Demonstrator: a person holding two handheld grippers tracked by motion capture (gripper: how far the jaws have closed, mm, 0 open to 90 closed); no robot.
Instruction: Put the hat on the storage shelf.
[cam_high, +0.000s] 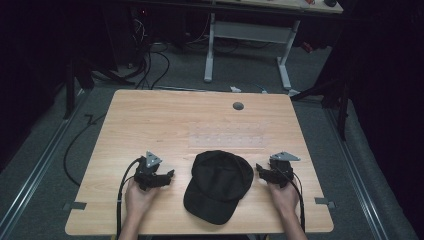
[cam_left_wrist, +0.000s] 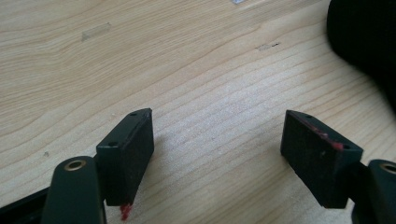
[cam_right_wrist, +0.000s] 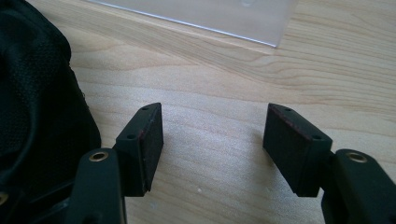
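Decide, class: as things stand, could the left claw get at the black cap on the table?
Probably yes. The left claw stands open beside the black cap, with bare table between them and nothing in the way.

Black left claw (cam_high: 167, 176), black right claw (cam_high: 260, 169), grey three-cornered top plates, trailing black cables.
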